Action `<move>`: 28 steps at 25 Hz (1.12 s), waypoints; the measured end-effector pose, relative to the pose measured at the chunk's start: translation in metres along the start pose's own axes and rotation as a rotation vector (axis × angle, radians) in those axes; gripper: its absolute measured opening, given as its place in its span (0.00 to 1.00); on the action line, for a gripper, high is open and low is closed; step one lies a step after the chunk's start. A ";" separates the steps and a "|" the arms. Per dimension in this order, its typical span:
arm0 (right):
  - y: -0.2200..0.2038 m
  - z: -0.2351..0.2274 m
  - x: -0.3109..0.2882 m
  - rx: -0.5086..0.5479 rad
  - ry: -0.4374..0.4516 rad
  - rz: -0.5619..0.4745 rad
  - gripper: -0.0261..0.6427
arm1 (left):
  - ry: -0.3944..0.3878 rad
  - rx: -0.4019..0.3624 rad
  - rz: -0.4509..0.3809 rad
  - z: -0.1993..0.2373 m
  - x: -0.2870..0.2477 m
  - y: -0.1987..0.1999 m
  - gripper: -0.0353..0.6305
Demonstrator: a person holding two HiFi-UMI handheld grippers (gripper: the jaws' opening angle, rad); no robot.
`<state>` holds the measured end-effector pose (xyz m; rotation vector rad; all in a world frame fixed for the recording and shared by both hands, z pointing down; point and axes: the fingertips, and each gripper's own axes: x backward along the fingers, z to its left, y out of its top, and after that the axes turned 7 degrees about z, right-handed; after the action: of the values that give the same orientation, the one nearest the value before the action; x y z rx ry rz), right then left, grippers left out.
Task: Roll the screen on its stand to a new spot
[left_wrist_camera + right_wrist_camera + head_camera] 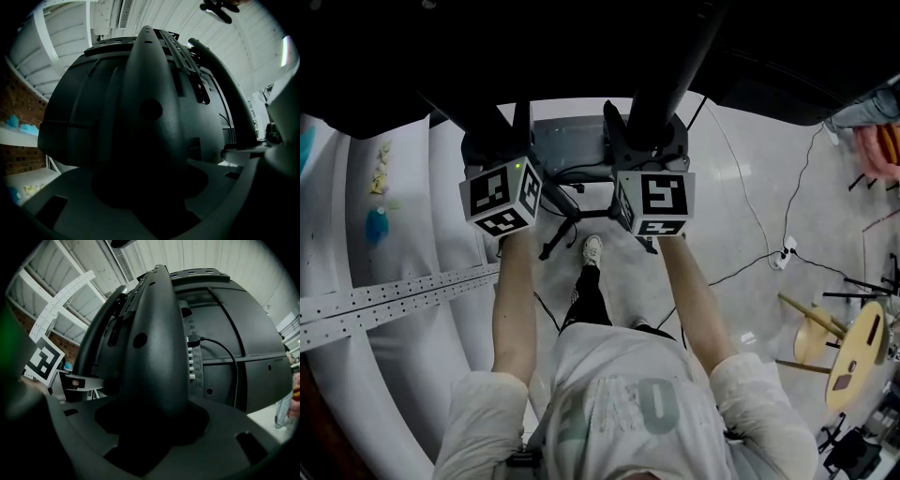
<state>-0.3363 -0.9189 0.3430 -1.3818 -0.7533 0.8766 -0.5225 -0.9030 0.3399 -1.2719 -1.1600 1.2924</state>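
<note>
Nearest the head camera are the person's pale shirt [628, 403] and two bare forearms [514, 309] reaching forward side by side. Neither arm leads the other. At their ends, the left gripper [147, 51] and the right gripper [157, 287] each have their jaws pressed together into a single dark wedge, with nothing visible between them. The screen [75, 117] lies straight ahead of both, showing its black back panel, and it fills each gripper view on either side of the wedge. Its long axis runs across the person, from one gripper to the other. Whether the jaw tips actually touch the panel cannot be told. Its stand [572, 141] sits below and ahead on the pale floor [741, 216], with dark legs splayed just beyond the person's shoe [592, 248]. The coming move looks like a level push away from the body, shared evenly so the stand does not swivel. A loose cable [750, 267] trails on the floor to the right and could foul the wheels.
</note>
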 end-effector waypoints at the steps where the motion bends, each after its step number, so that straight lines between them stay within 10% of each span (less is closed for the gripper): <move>1: -0.002 0.005 0.012 -0.013 0.019 -0.002 0.38 | -0.001 0.000 0.002 -0.003 0.012 -0.002 0.37; 28: 0.004 0.071 0.300 -0.059 0.050 -0.003 0.36 | -0.033 -0.015 0.011 -0.093 0.286 -0.009 0.37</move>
<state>-0.2500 -0.6235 0.3278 -1.4495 -0.7477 0.8205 -0.4318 -0.6165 0.3196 -1.2737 -1.1893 1.3189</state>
